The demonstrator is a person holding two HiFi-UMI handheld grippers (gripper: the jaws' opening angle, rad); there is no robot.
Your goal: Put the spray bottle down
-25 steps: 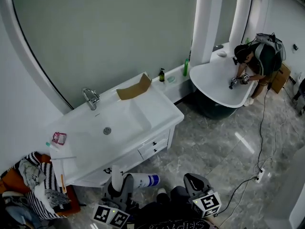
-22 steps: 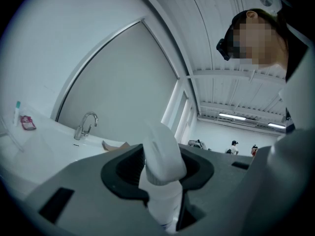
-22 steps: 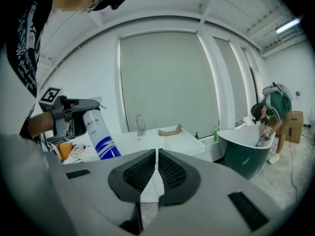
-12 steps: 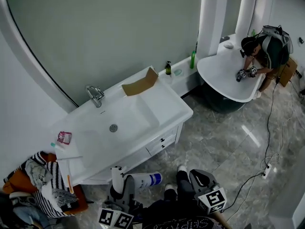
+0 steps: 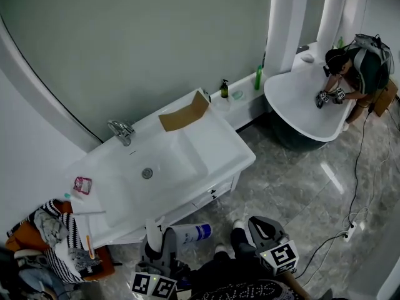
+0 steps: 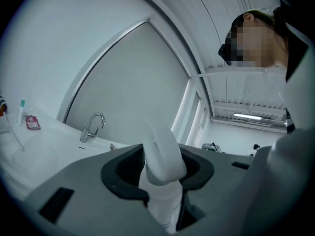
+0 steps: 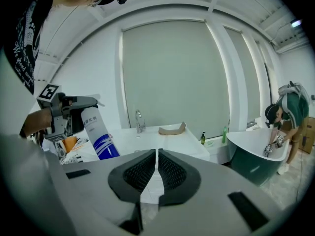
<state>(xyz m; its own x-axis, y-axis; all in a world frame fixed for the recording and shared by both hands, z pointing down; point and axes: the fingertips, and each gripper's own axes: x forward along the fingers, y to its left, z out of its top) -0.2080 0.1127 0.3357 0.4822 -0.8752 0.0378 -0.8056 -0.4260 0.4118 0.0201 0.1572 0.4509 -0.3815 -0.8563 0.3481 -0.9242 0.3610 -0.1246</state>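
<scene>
One spray bottle (image 5: 185,234) is hanging level below the tabletop's (image 5: 215,144) front edge, its neck clamped in the left tool (image 5: 156,235). Of the two tools, the right tool (image 7: 156,167) is keeping its jaws together on nothing. Only the right gripper view is showing the bottle's blue print, and only the left gripper view the white spray head between the pads. Compared with a second ago, the bottle is staying clamped, not set down.
</scene>
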